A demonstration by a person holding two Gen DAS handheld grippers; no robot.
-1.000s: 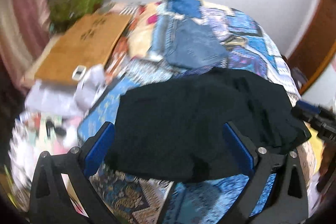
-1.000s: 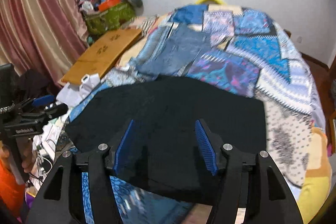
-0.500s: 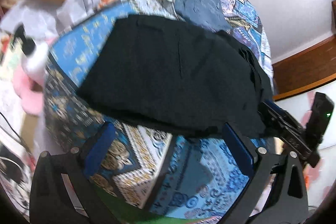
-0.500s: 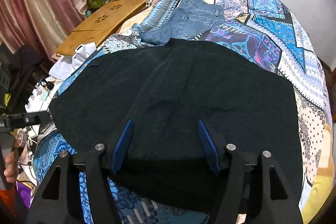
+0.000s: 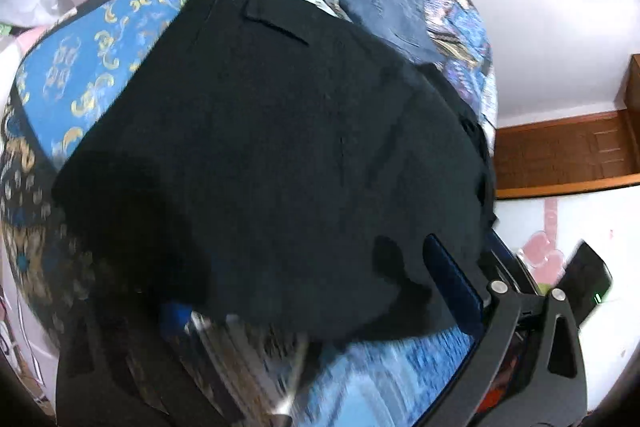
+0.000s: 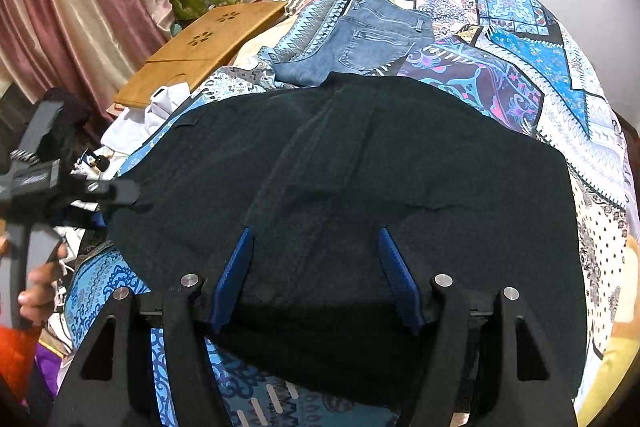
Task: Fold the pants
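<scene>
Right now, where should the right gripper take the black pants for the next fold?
Grip the near hem edge of the black pants, coming from the bed's near side. That edge overhangs the bedspread between the right gripper's open jaws, and is likely pinchable.

**Cloth, wood and plastic**

Matt black woven cloth on the pants (image 6: 400,167). Faded blue denim on the jeans (image 6: 360,43). Printed cotton-like bedspread (image 6: 520,39). Smooth light wood on the lap desk (image 6: 216,39). Matt black plastic, ridged blue pads (image 6: 236,267), bright metal pins on the right gripper (image 6: 316,279).
</scene>
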